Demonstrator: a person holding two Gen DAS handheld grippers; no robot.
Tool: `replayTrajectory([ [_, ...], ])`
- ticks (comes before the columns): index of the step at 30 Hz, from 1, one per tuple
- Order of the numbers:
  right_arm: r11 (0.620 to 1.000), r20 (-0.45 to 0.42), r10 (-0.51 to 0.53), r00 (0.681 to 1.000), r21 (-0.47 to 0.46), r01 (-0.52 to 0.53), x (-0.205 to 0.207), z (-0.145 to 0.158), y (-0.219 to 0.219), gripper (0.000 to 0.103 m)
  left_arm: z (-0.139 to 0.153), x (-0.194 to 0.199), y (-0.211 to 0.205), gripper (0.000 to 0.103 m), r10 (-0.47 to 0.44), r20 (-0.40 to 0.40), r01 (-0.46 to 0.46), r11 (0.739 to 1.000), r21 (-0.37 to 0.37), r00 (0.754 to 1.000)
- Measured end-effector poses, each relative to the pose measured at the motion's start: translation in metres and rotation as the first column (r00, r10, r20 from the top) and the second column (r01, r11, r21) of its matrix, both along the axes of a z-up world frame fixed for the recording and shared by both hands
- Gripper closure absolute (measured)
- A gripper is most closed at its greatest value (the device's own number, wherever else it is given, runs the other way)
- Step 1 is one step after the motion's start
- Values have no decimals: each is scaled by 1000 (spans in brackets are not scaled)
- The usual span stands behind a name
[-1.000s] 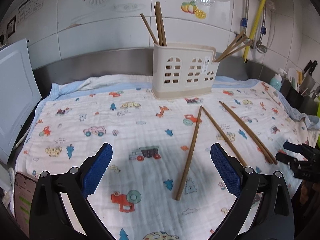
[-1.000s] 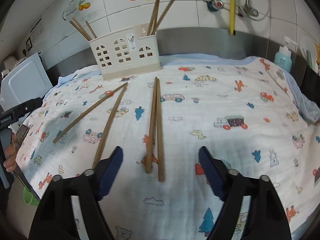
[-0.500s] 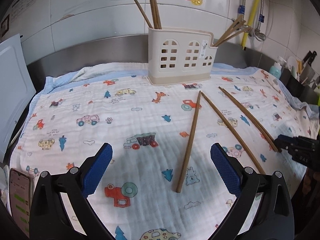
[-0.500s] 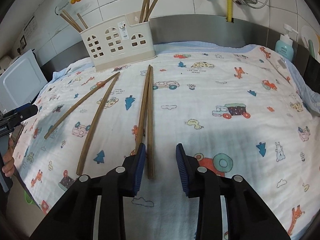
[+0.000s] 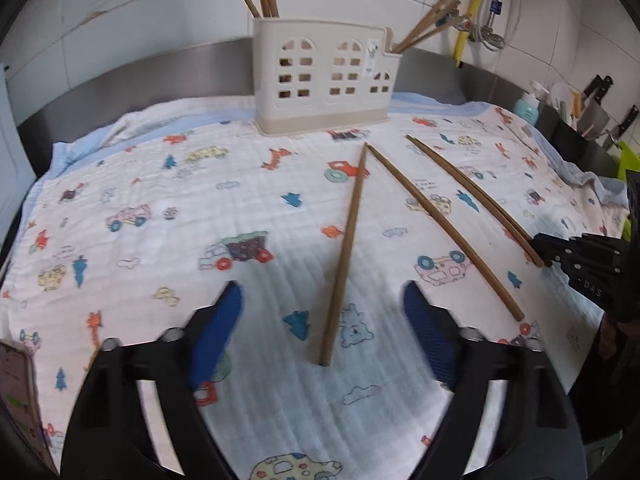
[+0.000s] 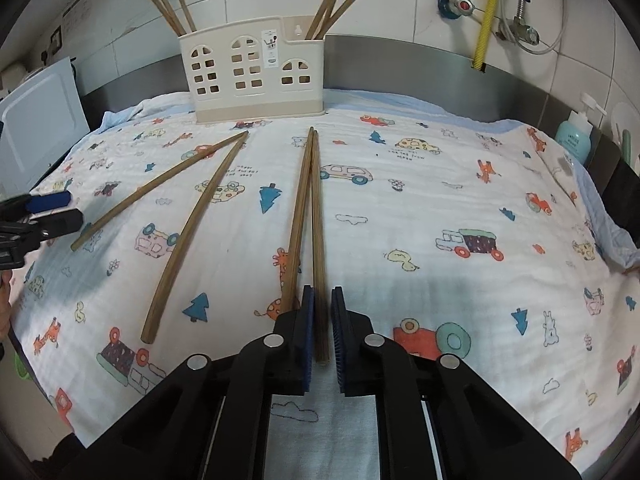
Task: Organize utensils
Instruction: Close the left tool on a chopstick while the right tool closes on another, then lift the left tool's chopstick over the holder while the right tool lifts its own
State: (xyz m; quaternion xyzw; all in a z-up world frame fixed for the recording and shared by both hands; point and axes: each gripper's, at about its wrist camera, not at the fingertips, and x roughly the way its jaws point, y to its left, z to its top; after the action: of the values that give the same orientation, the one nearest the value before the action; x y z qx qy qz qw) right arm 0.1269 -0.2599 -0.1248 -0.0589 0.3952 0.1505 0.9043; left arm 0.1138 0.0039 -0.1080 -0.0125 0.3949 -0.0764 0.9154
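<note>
- Your right gripper (image 6: 322, 322), black plastic with ribbed blue pads, had closed nearly all the way; one brown wooden chopstick (image 6: 318, 248) of the middle pair ran between the pads, gripped near its blunt end.
- Its partner chopstick (image 6: 298, 224) lay just left of the left pad, outside the grip, touching the held stick at the far tips.
- Your left gripper (image 5: 322, 332) was closing but still wide, its pads clear of the single straight wooden chopstick (image 5: 346, 248) that lay on the cloth between them.
- Just right of that stick lay a slightly bowed chopstick (image 5: 444, 232), their far tips almost meeting.
- All four rested on a white, waffle-textured cotton cloth printed with cartoon cars (image 6: 440, 184).
- At the far edge stood a cream plastic holder with arched cut-out windows (image 6: 252, 76), with more chopsticks upright in its left and right ends.
</note>
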Motion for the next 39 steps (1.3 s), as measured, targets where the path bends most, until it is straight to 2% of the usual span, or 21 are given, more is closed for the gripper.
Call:
replayTrajectory([
  [1, 1000, -1, -3, 1000, 4, 3, 1, 0, 0, 96, -2, 2, -1, 33, -4, -7, 4, 1000, 1, 1000],
  [2, 1000, -2, -5, 1000, 5, 5, 1, 0, -1, 96, -5, 4, -3, 43, -12, -15, 12, 1000, 2, 1000],
  [6, 1000, 5, -4, 1000, -12, 4, 0, 0, 3, 96, -13, 8, -7, 57, -33, -43, 33, 999, 13, 999],
  [10, 1000, 14, -3, 1000, -25, 3, 0, 0, 5, 96, -18, 9, -10, 66, -37, -45, 39, 998, 42, 998],
  [18, 998, 37, -4, 999, -58, 6, -2, -2, 9, 96, -17, 10, -21, 93, -57, -34, 61, 991, 119, 998],
  [20, 999, 34, -7, 999, -50, 9, -2, -2, 7, 96, -17, 10, -27, 96, -67, -32, 71, 987, 143, 997],
  [23, 999, 31, -11, 999, -40, 12, -2, -1, 7, 96, -16, 8, -29, 96, -78, -33, 82, 987, 141, 996],
  [29, 1000, 31, -12, 999, -1, 12, -5, 6, 5, 96, -10, 7, -23, 97, -75, -31, 77, 994, 78, 997],
  [39, 999, 162, 0, 987, 54, -9, -17, 66, 5, 96, 40, 1, -12, 97, -65, 81, 66, 998, -18, 995],
])
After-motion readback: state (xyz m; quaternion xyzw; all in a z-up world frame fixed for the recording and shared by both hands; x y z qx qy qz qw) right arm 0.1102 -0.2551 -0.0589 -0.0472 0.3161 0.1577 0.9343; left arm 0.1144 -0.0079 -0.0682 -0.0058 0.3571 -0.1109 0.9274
